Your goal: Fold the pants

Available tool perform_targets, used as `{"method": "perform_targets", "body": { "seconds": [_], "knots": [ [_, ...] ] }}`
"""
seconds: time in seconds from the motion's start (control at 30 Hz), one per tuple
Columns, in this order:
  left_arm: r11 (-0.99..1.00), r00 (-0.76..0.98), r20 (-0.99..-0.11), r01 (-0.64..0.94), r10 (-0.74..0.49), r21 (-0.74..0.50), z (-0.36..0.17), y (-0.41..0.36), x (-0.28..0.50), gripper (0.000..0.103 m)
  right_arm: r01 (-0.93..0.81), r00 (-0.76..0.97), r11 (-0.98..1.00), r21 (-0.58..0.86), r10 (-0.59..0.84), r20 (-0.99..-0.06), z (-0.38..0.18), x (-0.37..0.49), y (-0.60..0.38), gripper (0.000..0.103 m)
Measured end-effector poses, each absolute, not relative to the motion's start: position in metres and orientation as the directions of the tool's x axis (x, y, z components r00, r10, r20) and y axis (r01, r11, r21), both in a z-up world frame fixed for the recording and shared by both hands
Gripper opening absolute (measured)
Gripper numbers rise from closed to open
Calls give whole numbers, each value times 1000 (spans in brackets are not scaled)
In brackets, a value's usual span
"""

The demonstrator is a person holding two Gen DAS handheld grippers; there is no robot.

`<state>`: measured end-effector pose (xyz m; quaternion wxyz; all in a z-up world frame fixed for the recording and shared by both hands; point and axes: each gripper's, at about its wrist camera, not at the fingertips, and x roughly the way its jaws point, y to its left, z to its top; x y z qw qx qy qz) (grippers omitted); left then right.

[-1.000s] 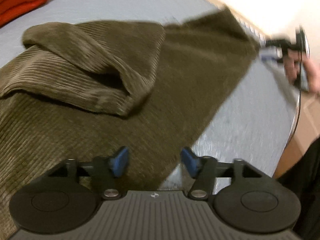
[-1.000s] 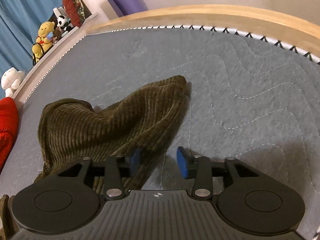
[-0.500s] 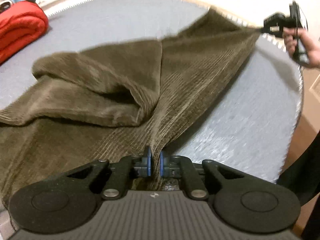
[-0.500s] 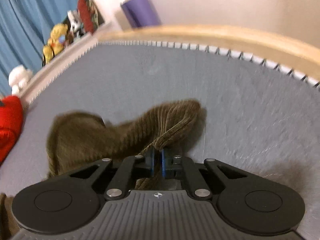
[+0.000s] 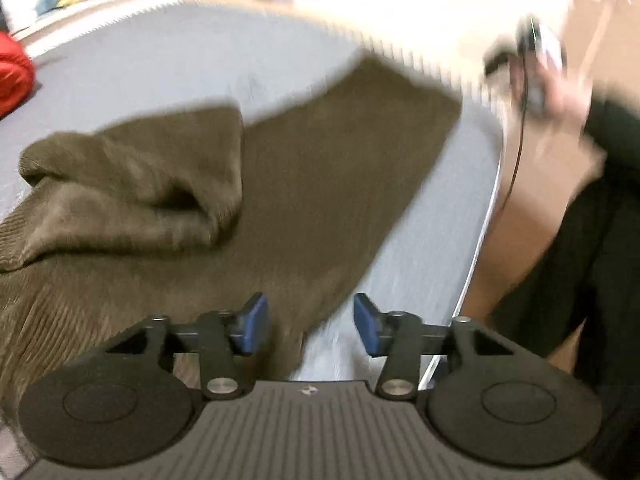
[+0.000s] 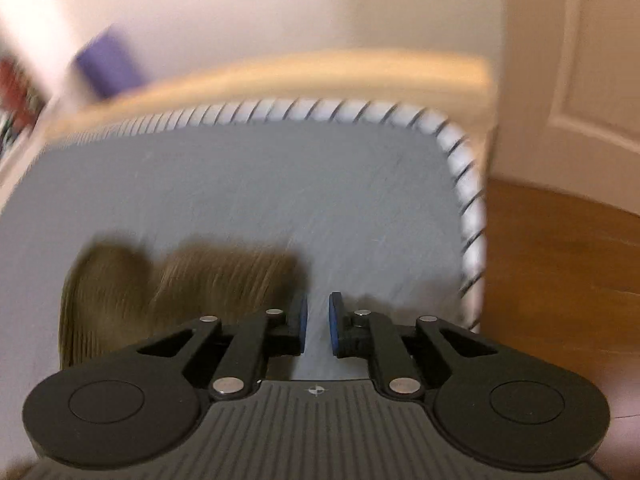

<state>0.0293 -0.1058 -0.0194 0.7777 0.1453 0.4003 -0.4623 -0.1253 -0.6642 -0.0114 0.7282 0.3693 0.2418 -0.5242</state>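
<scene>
Olive corduroy pants (image 5: 280, 200) lie spread on the grey mattress (image 5: 160, 64), filling centre and lower left of the left wrist view, one part bunched at mid-left. Left gripper (image 5: 308, 322): jaws have just been opening, now approx halfway apart, nothing gripped; pants edge lies below them. Right gripper (image 6: 318, 322): jaws have just been opening, narrow gap, empty; pants at lower left, blurred. Red fabric (image 5: 14, 76) at upper-left edge.

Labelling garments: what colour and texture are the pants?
Olive-brown ribbed corduroy pants; clearest in the left wrist view.
</scene>
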Motion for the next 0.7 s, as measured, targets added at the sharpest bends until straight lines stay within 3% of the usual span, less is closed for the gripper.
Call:
{"method": "perform_targets", "body": {
  "seconds": [0.07,0.2,0.3,0.43,0.47,0.6,0.7],
  "knots": [
    [598,313,-715,781,-625,-180,-8,-103,46,62,914,399,211,347,-630,-667,2,-126,-669,36],
    [761,446,-713,620,-541,-190,-6,-91,79,62,802,596,459,383,-556,-580,-4,-91,-675,41],
    [831,503,-721,525,-476,-184,-8,-77,99,62,772,618,528,354,-490,-615,-23,-61,-689,42],
    [917,671,-674,399,-310,-24,14,-43,118,66,757,595,582,297,-428,-680,-48,-32,-711,70],
    [938,706,-657,347,-266,-7,19,-30,124,67,758,588,590,279,-431,-685,-55,-27,-715,73],
    [986,741,-655,160,-149,-43,26,20,150,67,728,575,632,265,-352,-739,-81,-9,-727,73],
    [997,728,-681,47,-77,-63,26,39,160,71,672,539,733,106,-387,-748,-86,13,-706,81]
  ]
}}
